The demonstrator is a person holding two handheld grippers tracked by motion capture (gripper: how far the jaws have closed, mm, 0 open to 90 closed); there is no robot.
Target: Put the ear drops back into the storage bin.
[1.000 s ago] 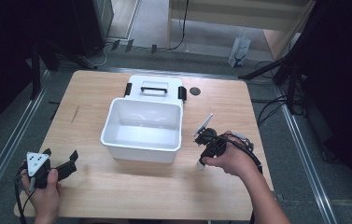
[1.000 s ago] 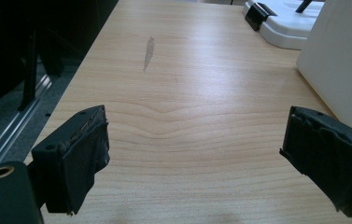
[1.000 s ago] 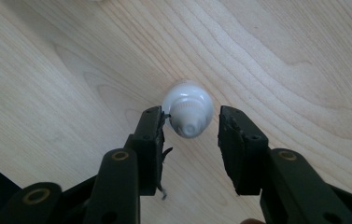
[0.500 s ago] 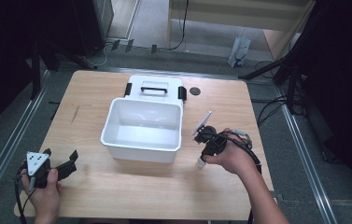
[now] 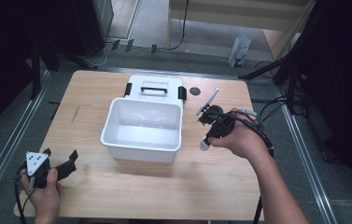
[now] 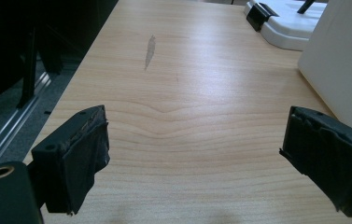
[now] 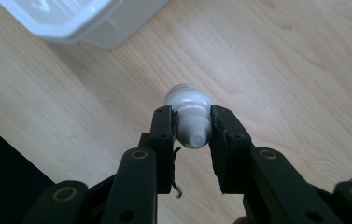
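Small white bottle, clamped and off the table

The white bottle [image 7: 188,116] – a small plastic one with a rounded body and a ribbed neck – is pinched at the neck between two black pads, its cap end toward the right gripper view's camera. In the high view the white bottle [image 5: 205,144] hangs end-down just right of the white bin – above the wooden tabletop.

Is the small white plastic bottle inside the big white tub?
No, the small white plastic bottle is pinched in the right tool above the wooden table, outside the big white tub.
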